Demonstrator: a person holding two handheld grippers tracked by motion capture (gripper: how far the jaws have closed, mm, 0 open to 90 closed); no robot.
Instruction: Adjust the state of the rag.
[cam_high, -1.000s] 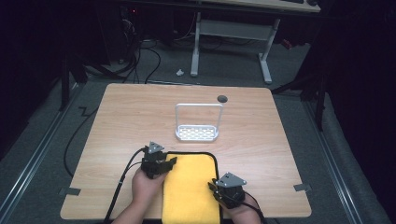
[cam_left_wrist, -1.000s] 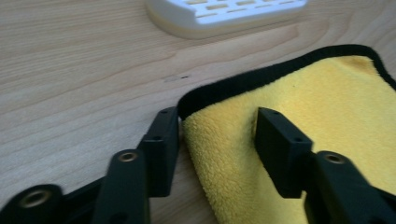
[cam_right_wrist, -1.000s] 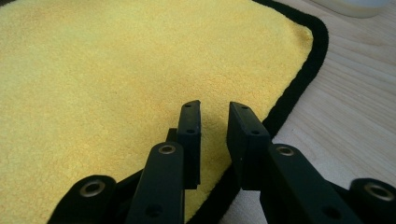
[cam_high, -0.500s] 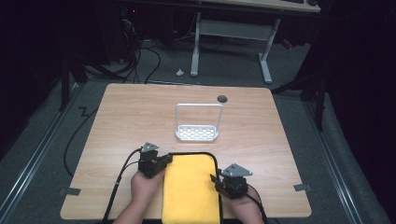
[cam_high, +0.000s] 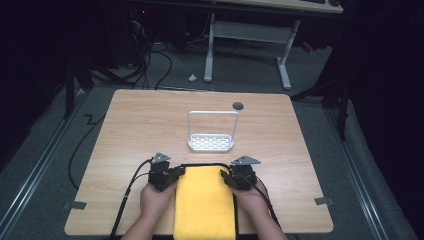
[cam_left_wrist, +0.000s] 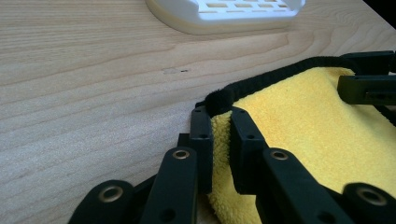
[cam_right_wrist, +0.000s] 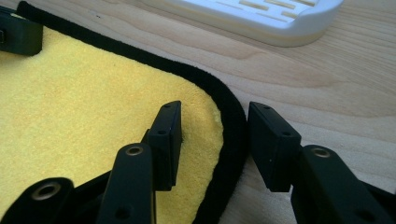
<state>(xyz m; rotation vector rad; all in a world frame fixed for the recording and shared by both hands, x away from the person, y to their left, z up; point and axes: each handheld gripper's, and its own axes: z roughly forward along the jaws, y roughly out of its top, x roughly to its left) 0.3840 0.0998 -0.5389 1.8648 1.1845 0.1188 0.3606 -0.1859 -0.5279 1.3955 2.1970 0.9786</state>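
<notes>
cloth: yellow microfibre cloth with black piped edge (cam_high: 205, 202), lying flat at the near edge of the light wooden table (cam_high: 140, 130), between the person's two hands; near end runs to the table lip.
left gripper (cam_left_wrist: 219, 133): clamped on the cloth's far-left corner; jaws nearly together with yellow pile and the black edging pinched between them. Jaws have just been closing onto it.
right gripper (cam_right_wrist: 215, 140): released; jaws stand apart, straddling the black edging at the far-right corner, one jaw over the yellow pile, the other over bare wood, pads not pressing. Jaws have just been opening.
rack: white plastic slotted tray with an upright white wire handle (cam_high: 211, 134), mid-table, just beyond the cloth's far edge, apart from it.
hole: small dark round grommet (cam_high: 238, 105) in the table, behind the rack.
handling: judged soft, light and limp; no stiffness, so it will sag and fold wherever it is not held. The pile looks grippy rather than slick. Not fragile.
where to grip: the two far corners, on the piped edge; the edging is thicker and gives the pads something to bite.
step in hand: looks like a two-corner pick for a fold or a lift; left corner taken, right not yet.
risk: lifting on one corner only would drag the cloth askew; a shallow bite may catch the edging alone and slip.
</notes>
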